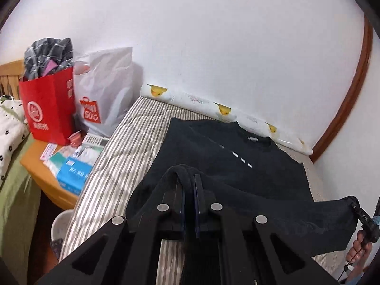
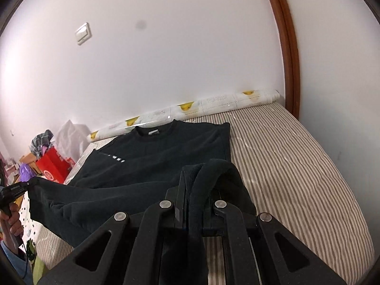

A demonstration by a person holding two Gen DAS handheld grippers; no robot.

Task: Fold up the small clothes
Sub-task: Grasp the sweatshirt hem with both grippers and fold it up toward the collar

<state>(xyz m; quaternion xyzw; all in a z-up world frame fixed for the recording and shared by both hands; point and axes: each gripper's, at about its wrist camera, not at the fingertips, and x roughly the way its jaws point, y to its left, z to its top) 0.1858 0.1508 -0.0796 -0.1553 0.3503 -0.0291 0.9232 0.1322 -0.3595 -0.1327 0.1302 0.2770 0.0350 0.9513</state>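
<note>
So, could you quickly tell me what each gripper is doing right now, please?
Left gripper: shut on the hem of the dark sweatshirt.
Right gripper: shut on the same hem.

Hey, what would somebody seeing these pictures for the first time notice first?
A dark sweatshirt spread on the striped mattress, its near hem lifted by the left gripper and right gripper, both shut on it. Next, the red bag stuffed with clothes on the bedside table.

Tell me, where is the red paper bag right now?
In the left wrist view the red paper bag stands at the far left on a wooden bedside table, beside a white plastic bag and left of the striped mattress.
</note>
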